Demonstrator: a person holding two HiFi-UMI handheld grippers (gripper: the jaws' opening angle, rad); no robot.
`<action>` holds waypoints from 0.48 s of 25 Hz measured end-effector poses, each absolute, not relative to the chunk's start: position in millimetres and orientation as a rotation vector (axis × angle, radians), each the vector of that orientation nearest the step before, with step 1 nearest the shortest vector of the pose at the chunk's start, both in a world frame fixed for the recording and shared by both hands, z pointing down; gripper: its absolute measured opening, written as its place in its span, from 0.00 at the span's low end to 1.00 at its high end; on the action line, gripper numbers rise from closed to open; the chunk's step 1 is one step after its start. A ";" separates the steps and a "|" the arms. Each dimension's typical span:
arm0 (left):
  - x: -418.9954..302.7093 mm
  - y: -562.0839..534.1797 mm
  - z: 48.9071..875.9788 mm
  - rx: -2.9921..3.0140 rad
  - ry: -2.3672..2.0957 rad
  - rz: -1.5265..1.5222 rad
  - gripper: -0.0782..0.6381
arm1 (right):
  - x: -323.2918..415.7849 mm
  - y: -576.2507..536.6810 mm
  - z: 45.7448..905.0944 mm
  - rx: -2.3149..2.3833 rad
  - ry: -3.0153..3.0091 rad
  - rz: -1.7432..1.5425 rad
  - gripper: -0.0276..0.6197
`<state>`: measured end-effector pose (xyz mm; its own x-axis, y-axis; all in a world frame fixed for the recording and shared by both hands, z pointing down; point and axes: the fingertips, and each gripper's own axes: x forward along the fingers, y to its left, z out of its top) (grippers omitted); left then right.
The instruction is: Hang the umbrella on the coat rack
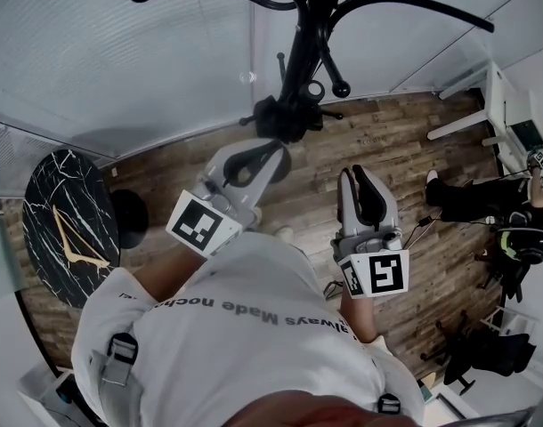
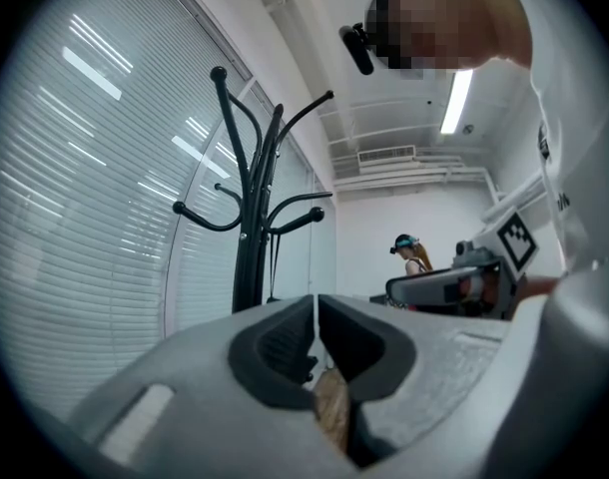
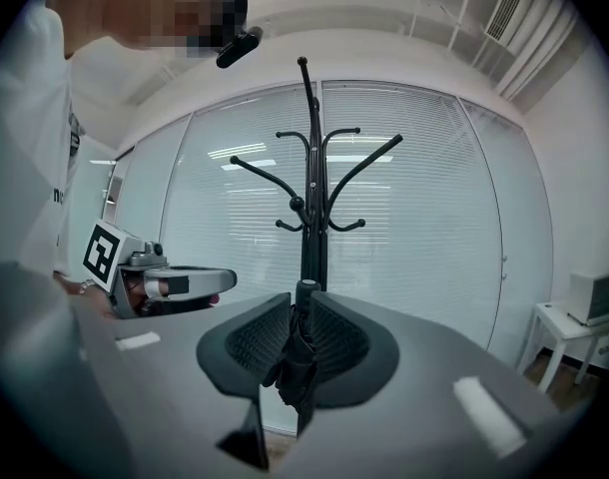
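Holding: right gripper (image 3: 303, 307) is clamped on the folded umbrella (image 3: 297, 367), which stands upright between its pads with its cap just above them and its fabric bunched below.
Left gripper (image 2: 315, 312): jaws pressed together with nothing between them; it is level, beside the right one and free to help.
Rack (image 3: 310, 218): upright ahead of both grippers, near but untouched, with hooks (image 3: 359, 225) curving up at several heights.
Step, as I judge it: the umbrella has been brought to the rack and is not yet hung.
Risk, slip: the pads seem to pinch soft fabric rather than a firm handle. A tilt or jerk could let the umbrella slide down and out.
Risk, nothing to catch: no view shows a strap or crook. Offering the wrong part to a hook would leave it resting loosely and likely to fall.
Risk, knock: the rack is tall and slender, so a push from the umbrella or a gripper against an arm could rock it.
Risk, early release: opening before a hook bears the weight would drop the umbrella to the floor (image 1: 387, 140).
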<state>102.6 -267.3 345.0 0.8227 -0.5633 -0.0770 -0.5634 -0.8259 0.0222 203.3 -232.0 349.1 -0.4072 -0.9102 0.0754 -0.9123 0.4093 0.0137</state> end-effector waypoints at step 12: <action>97.7 -267.2 336.7 -2.985 0.921 0.141 0.13 | 201.2 -232.3 342.8 1.674 -2.580 0.035 0.14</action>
<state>97.7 -267.2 336.7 0.8222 -0.5619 -0.0906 -0.5632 -0.8262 0.0125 201.2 -232.3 342.8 -0.4063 -0.9112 0.0678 -0.9127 0.4082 0.0168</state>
